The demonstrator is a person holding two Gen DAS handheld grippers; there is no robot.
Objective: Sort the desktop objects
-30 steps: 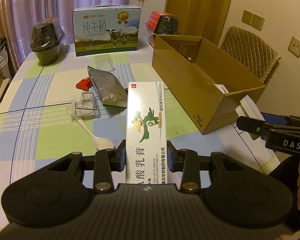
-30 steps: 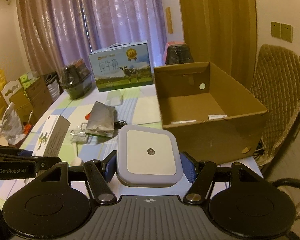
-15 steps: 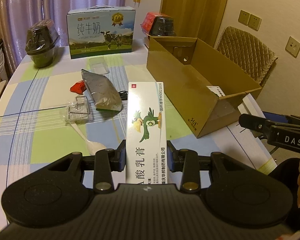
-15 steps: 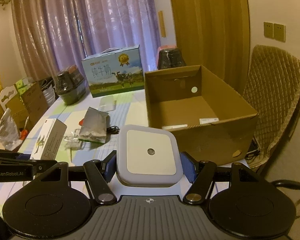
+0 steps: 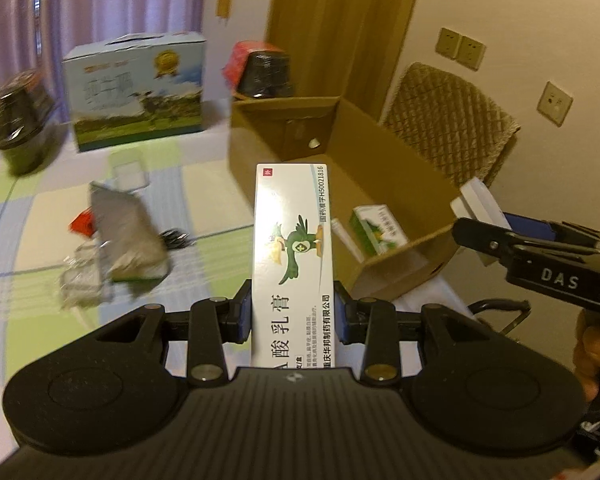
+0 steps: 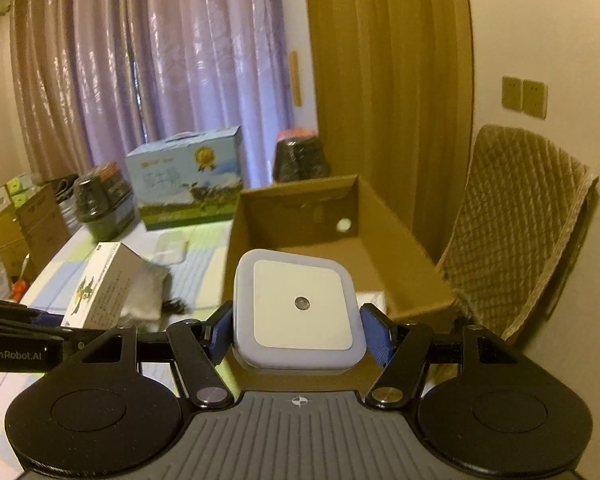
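Left gripper (image 5: pixel 292 316) clamped on the ointment carton (image 5: pixel 292 248), long axis pointing straight ahead along the fingers. Right gripper (image 6: pixel 298 334) clamped on the square night light (image 6: pixel 298 306), flat face up. Cardboard box (image 5: pixel 404 256) is open-topped, ahead and slightly right of the left gripper, directly ahead of the right one; a small green carton (image 5: pixel 378 230) already lies inside. Right looks nearer the opening, so probably drop the light first. Foil pouch (image 5: pixel 126 224) on the table still unsorted.

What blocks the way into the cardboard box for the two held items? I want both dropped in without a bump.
Nothing visible does. The cardboard box is open-topped; the square device in the right gripper and the ointment carton in the left gripper face it unobstructed.
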